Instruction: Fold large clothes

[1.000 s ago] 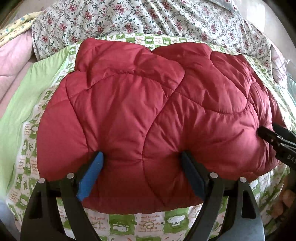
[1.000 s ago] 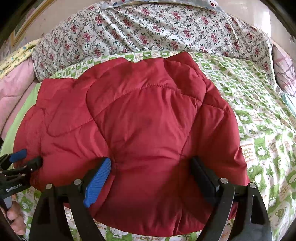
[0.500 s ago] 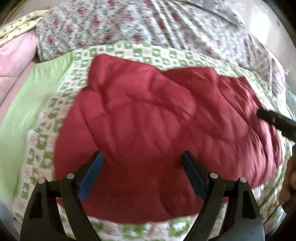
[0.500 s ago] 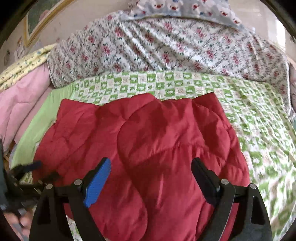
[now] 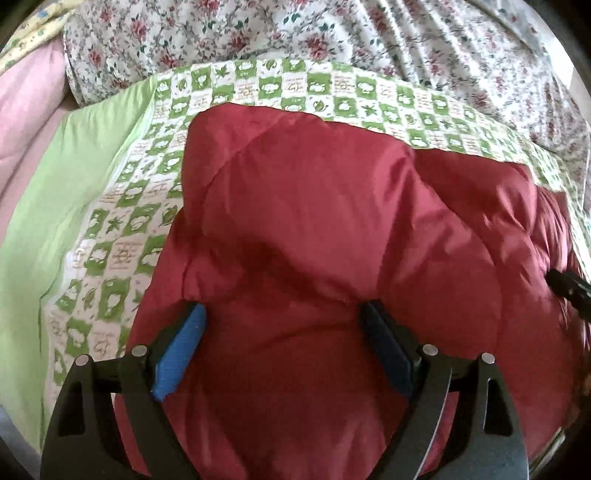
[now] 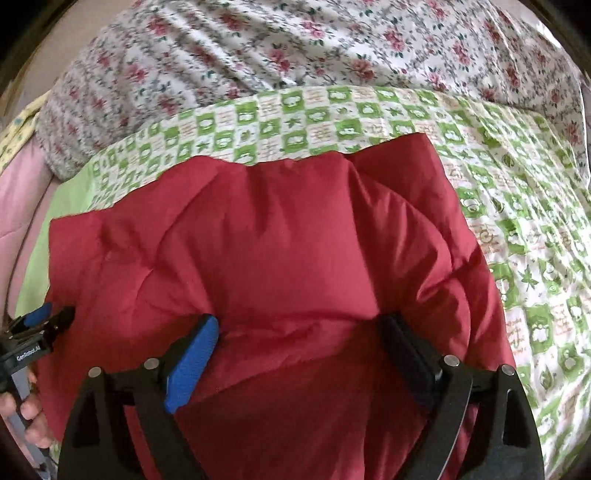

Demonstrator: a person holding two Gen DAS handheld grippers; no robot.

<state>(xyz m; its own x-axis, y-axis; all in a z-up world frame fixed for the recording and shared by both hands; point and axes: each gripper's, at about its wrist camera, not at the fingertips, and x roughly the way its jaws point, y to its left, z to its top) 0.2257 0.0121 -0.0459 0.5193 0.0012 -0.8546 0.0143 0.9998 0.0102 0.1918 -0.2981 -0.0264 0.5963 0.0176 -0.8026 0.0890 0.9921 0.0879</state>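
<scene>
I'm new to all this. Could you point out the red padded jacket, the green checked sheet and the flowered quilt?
red padded jacket point(image 5: 314, 221), left wrist view, upper quilted panel.
green checked sheet point(image 6: 535, 258), right wrist view, bare right part.
flowered quilt point(image 6: 258, 48), right wrist view, rumpled top.

A padded jacket point(image 5: 332, 236) lies bunched on a checked sheet point(image 5: 122, 229) spread over a bed. Behind the sheet, at the far side, a flowered quilt point(image 5: 332, 33) is heaped. To the left of the sheet lies a plain cover point(image 5: 59, 184), with more bedding point(image 5: 26, 96) beyond it. The left gripper point(image 5: 284, 325) sits over the jacket's near left part, with jacket fabric between its fingers. The right gripper point(image 6: 299, 339) sits likewise over the near right part.
</scene>
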